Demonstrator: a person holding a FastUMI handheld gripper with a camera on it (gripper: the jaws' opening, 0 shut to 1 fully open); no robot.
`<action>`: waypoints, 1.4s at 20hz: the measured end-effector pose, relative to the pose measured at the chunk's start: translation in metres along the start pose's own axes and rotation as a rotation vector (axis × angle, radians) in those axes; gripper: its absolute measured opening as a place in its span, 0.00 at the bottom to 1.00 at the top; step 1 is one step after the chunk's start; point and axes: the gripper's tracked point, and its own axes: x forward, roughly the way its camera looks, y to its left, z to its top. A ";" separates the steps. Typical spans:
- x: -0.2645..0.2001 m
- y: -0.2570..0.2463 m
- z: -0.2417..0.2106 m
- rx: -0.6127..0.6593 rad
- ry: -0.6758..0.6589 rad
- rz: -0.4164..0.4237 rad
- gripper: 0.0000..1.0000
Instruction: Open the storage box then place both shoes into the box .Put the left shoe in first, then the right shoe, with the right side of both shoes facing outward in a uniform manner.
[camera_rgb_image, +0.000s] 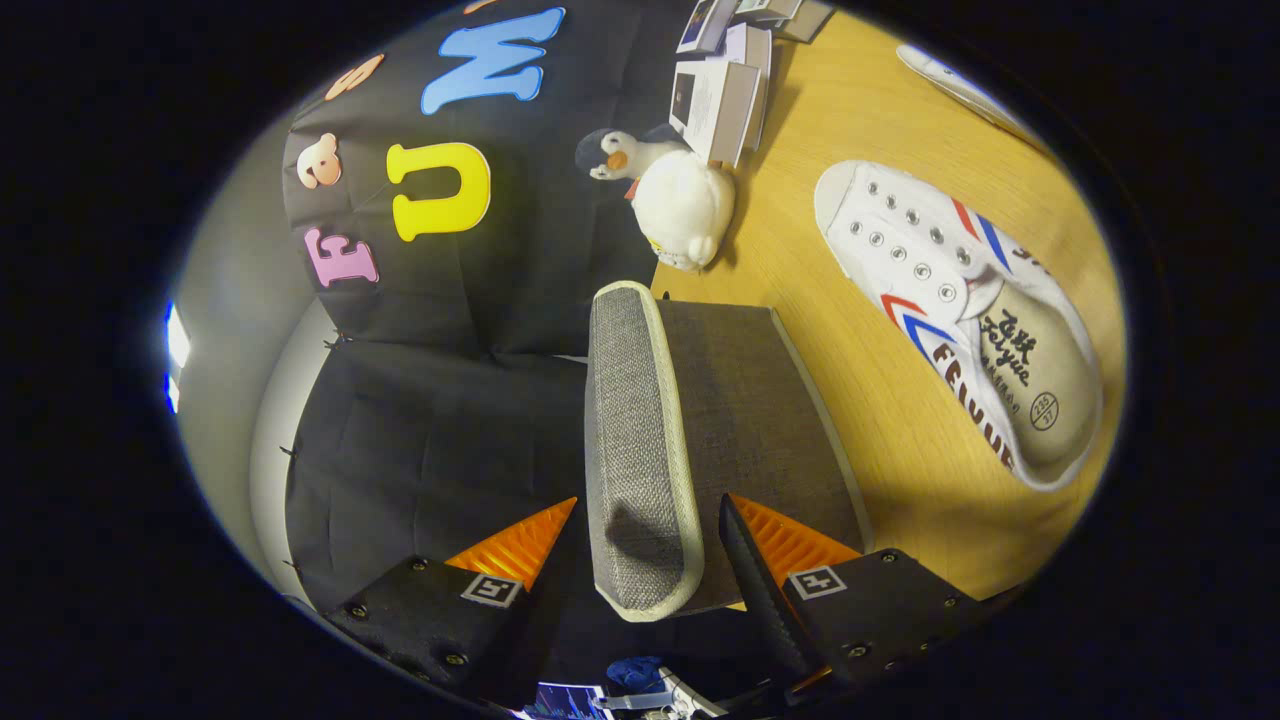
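A grey fabric storage box lid (640, 430) with a pale trimmed rim stands raised on edge between my fingers, its inner face (760, 420) turned toward the wooden table (860, 130). My gripper (648, 505) is shut on the rim of that lid, one finger on each side. A white canvas shoe (960, 320) with red and blue stripes lies on the table beyond the lid, off to the side of the fingers, its opening facing me. A second white object (960, 90), perhaps the other shoe, lies farther off at the table's edge. The lid hides the box body.
A plush penguin (680, 195) sits on the table just beyond the lid. Behind it are several small white cartons (720, 95). The black cloth wall (450, 420) hangs close on the other side of the lid.
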 end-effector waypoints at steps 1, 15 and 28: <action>0.001 -0.001 -0.003 -0.003 0.015 -0.002 0.81; -0.011 0.034 0.005 -0.089 0.018 0.025 0.00; 0.010 0.151 -0.015 -0.266 0.046 0.103 0.00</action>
